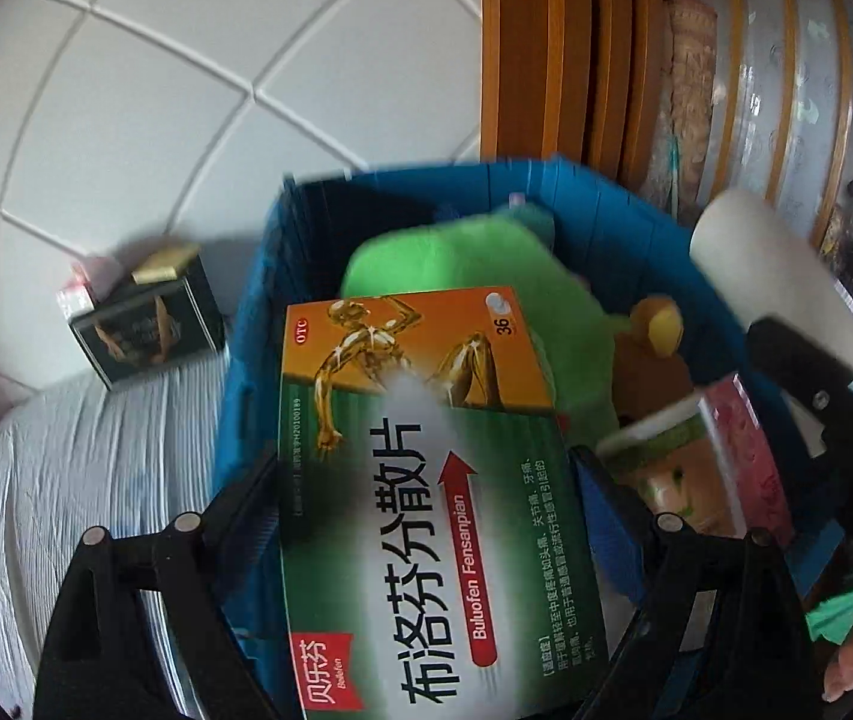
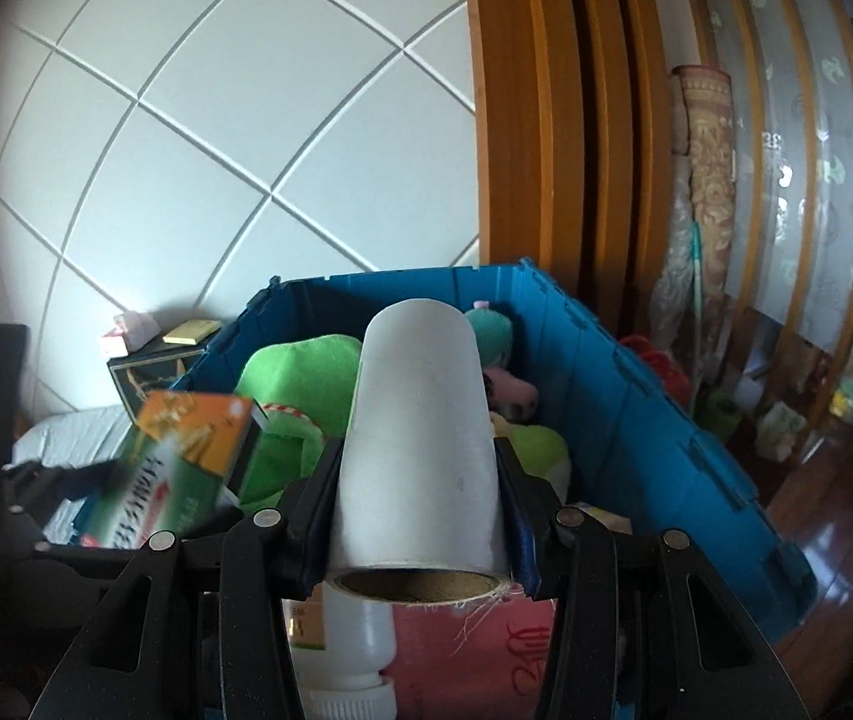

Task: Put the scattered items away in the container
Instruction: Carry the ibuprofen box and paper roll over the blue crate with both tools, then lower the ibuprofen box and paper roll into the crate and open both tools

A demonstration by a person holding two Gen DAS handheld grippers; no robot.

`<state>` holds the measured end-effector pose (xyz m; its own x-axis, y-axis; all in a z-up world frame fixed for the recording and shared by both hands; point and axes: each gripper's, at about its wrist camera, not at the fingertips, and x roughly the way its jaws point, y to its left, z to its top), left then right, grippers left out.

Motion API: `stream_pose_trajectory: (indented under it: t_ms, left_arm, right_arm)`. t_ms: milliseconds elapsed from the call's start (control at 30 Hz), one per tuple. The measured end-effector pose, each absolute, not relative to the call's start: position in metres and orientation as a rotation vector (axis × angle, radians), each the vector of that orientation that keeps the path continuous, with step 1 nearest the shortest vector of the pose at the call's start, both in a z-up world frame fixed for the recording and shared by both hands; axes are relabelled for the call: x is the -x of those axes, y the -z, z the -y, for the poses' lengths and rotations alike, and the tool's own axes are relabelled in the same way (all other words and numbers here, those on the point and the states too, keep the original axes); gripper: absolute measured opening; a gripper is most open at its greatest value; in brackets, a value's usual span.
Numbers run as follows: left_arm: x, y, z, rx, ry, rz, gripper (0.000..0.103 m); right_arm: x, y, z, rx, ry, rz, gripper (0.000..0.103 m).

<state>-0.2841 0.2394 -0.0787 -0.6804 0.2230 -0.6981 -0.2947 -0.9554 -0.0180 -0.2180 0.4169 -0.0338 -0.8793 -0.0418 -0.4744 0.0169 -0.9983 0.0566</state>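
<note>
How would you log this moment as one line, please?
left tongs: medicine box | right tongs: white roll | both over blue crate

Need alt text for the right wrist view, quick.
The right tongs clamp a white paper roll with a cardboard core above an open blue plastic crate holding green plush toys. At left, a green-and-orange medicine box hangs over the crate.

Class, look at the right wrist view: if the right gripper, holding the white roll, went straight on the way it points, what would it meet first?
Probably the green plush toy inside the blue crate. The white roll in the right gripper points over it; depth is unclear.
</note>
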Motion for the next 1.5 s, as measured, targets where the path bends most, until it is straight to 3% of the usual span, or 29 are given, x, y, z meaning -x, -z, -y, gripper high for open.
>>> stream_pose_trajectory:
  t_ms: [100, 167, 667, 833, 1067, 1167, 1200, 1367, 1400, 1500]
  left_arm:
    - [0.284, 0.082, -0.238, 1.102, -2.651, -0.144, 0.092]
    - [0.281, 0.080, -0.238, 1.093, -2.673, -0.148, 0.103]
    - [0.260, 0.053, -0.182, 0.976, -2.806, -0.126, 0.103]
    - [0.265, 0.060, -0.184, 0.997, -2.781, -0.135, 0.103]
    - [0.261, 0.061, -0.188, 0.974, -2.753, -0.140, 0.103]
    - [0.252, 0.057, -0.187, 0.938, -2.750, -0.141, 0.103]
    - [0.247, 0.055, -0.186, 0.918, -2.752, -0.147, 0.103]
    - [0.221, 0.048, -0.175, 0.872, -2.725, -0.148, 0.103]
    - [0.216, 0.047, -0.171, 0.867, -2.719, -0.139, 0.103]
    - [0.197, 0.043, -0.161, 0.847, -2.714, -0.111, 0.103]
  right_arm:
    - [0.224, 0.038, -0.418, -0.780, 2.975, 0.092, 0.046]
    - [0.225, 0.040, -0.411, -0.782, 2.947, 0.094, 0.046]
    - [0.247, 0.037, -0.352, -0.851, 2.798, 0.078, 0.046]
    - [0.245, 0.040, -0.351, -0.857, 2.808, 0.077, 0.053]
    - [0.228, 0.032, -0.363, -0.839, 2.863, 0.086, 0.054]
    - [0.216, 0.029, -0.368, -0.840, 2.900, 0.086, 0.071]
    - [0.211, 0.028, -0.369, -0.837, 2.909, 0.084, 0.084]
    - [0.173, 0.018, -0.373, -0.822, 2.976, 0.072, 0.090]
    - [0.164, 0.016, -0.375, -0.819, 2.994, 0.067, 0.100]
    - [0.131, 0.009, -0.375, -0.787, 3.040, 0.073, 0.103]
